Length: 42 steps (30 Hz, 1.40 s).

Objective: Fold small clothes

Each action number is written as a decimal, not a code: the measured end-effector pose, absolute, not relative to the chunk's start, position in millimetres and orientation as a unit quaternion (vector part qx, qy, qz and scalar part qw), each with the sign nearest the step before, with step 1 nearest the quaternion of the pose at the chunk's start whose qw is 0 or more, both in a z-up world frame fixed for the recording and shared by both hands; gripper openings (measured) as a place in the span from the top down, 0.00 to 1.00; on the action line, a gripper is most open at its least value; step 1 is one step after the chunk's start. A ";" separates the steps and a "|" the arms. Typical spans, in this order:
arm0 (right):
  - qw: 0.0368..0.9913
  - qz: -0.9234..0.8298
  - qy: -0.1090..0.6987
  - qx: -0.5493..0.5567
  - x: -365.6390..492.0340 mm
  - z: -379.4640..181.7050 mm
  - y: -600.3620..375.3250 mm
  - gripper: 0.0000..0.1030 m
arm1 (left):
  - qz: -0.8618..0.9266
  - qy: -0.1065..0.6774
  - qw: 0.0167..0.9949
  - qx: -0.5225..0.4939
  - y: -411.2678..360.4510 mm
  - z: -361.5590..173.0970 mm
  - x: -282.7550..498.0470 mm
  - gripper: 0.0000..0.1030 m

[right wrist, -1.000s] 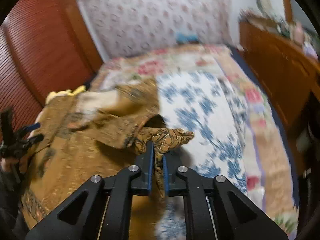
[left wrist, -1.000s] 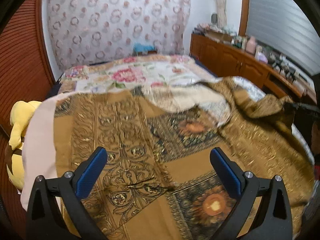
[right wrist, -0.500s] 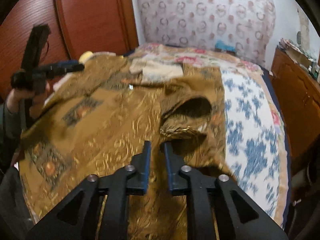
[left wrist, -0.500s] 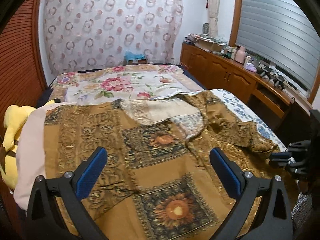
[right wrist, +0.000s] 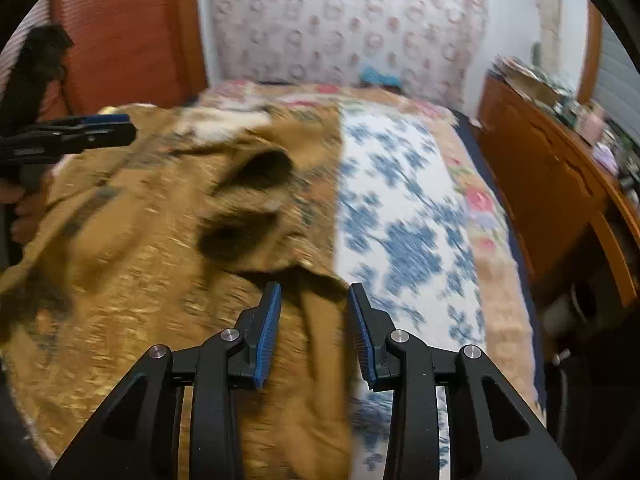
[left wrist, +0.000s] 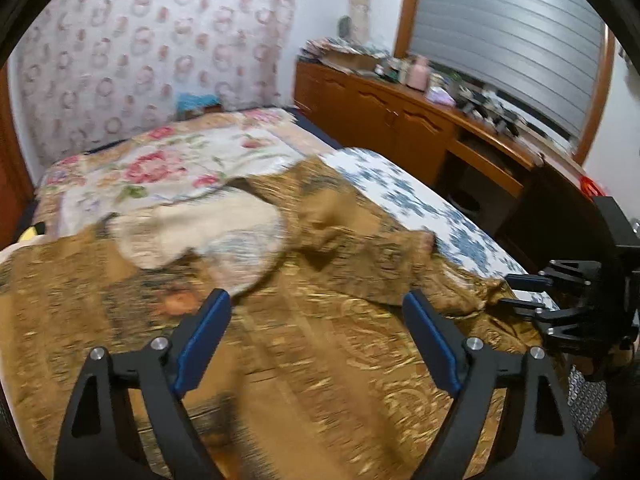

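A golden-brown patterned garment point(left wrist: 320, 340) lies spread on the bed, its pale lining point(left wrist: 208, 236) showing at the neck. It also shows in the right wrist view point(right wrist: 140, 260), with a sleeve folded in over the body. My left gripper point(left wrist: 316, 304) is open and empty above the garment's middle. My right gripper point(right wrist: 314, 292) is open over the garment's right edge, holding nothing. It also shows at the right of the left wrist view point(left wrist: 524, 292). The left gripper also shows at the left of the right wrist view point(right wrist: 116, 128).
The bed carries a floral quilt point(left wrist: 168, 160) and a blue-flowered sheet point(right wrist: 408, 216). A wooden cabinet point(left wrist: 400, 120) with clutter runs along the right. A reddish wooden wall point(right wrist: 120, 28) stands left. A yellow plush toy point(left wrist: 32, 232) peeks at the garment's far left.
My right gripper has opened and let go of the sleeve, which now lies folded over the garment. My left gripper has swung to the right, still open.
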State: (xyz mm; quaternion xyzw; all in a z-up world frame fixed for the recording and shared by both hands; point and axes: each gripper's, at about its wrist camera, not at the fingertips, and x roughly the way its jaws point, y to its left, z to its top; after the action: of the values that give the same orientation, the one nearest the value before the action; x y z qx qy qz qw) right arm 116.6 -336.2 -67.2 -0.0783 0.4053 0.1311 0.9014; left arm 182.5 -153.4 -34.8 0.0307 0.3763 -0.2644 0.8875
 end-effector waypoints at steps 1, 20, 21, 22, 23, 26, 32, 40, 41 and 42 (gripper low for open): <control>0.900 0.120 0.412 -0.077 118.7 -72.7 -340.0 0.67 | -0.271 0.380 0.884 0.035 -161.0 -38.3 182.5 0.15; 0.908 0.101 0.403 -0.054 115.9 -86.1 -365.5 0.68 | -0.285 0.383 0.874 0.092 -183.4 -44.1 192.4 0.96; 0.908 0.099 0.403 -0.052 115.9 -86.0 -367.2 0.68 | -0.281 0.379 0.877 0.094 -176.5 -40.9 192.6 0.96; 0.909 0.098 0.403 -0.047 116.2 -85.8 -369.8 0.68 | -0.273 0.375 0.881 0.095 -166.4 -37.1 193.2 0.96; 0.909 0.098 0.404 -0.045 117.0 -85.5 -370.5 0.69 | -0.263 0.371 0.885 0.093 -153.0 -32.0 192.8 0.96; 0.909 0.095 0.404 -0.047 116.6 -84.7 -371.6 0.69 | -0.242 0.368 0.893 0.088 -125.6 -26.7 195.6 0.96; 0.908 0.084 0.406 -0.052 117.8 -79.9 -374.9 0.70 | -0.215 0.374 0.900 0.068 -88.0 -30.0 197.9 0.94; 0.911 0.096 0.398 -0.051 108.2 -59.9 -379.7 0.69 | -0.212 0.371 0.903 0.048 -61.5 -32.3 191.5 0.75; 0.911 0.099 0.398 -0.054 106.7 -57.2 -378.6 0.69 | -0.213 0.370 0.903 0.043 -58.8 -32.4 191.1 0.72; 0.910 0.105 0.396 -0.056 105.3 -52.2 -376.5 0.69 | -0.214 0.371 0.903 0.041 -57.0 -31.8 192.1 0.68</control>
State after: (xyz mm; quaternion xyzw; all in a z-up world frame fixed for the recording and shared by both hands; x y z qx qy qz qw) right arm 105.3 -376.5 -52.2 -0.0564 0.3961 0.1047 0.9105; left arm 192.1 -57.0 -31.8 0.0406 0.3707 -0.2137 0.9029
